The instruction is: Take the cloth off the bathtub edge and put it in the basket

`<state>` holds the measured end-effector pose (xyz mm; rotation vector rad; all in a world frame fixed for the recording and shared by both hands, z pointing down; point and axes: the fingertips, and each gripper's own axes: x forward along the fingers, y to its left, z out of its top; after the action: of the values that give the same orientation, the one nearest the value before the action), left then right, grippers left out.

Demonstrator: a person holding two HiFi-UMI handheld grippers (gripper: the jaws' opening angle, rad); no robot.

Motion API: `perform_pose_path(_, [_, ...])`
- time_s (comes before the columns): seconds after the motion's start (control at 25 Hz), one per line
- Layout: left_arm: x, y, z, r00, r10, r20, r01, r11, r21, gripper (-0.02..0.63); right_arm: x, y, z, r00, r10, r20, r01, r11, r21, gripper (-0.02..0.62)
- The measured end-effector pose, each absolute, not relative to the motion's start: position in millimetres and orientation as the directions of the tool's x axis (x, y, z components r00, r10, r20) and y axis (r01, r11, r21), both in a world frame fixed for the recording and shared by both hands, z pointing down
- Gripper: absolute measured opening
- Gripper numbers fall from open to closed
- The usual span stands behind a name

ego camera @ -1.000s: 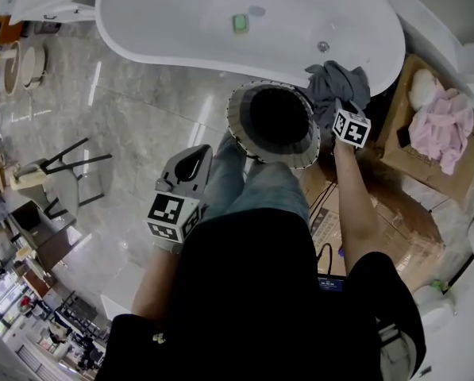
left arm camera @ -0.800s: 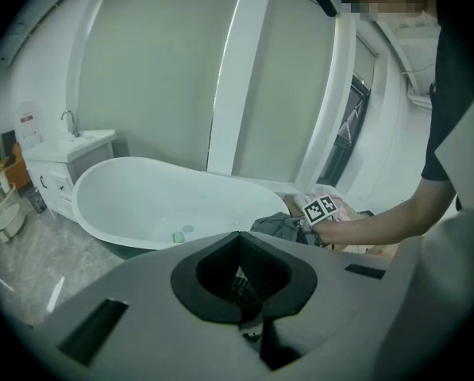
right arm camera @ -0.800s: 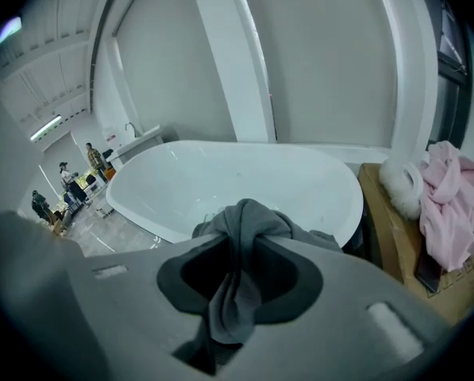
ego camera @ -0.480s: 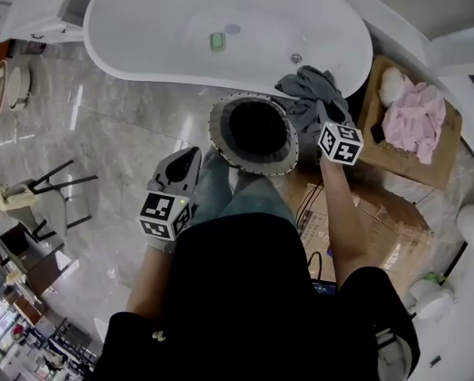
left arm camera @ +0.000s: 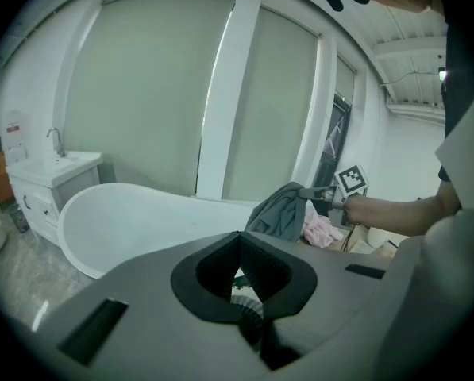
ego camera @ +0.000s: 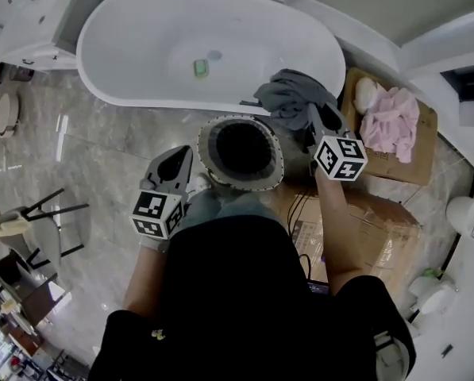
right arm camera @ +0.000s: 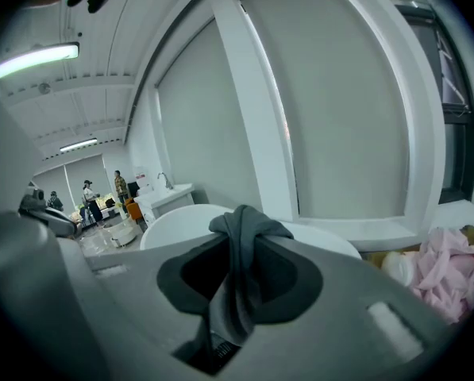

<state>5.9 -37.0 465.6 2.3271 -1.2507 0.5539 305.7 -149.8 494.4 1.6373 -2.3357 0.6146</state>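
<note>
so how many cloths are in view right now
2. A grey cloth hangs from the right gripper by the bathtub; a pink cloth lies in the cardboard box at the right. The white bundle beside it may be another.

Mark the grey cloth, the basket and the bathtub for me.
grey cloth (ego camera: 288,94), head view, middle of the bunched folds.
basket (ego camera: 207,151), head view, left side of its rim.
bathtub (ego camera: 133,42), head view, bare inner wall.
</note>
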Motion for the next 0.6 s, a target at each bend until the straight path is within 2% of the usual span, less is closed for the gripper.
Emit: perform_pose_path(0.6, [-38.4, -70.5, 398.6, 0.575, -0.708, 0.410, -0.813, -0.552, 0.186, 0.014, 252.8, -129.6, 322.0, -0.343, -0.912, 0.226, -0.937, 0.316, -0.147, 0.080])
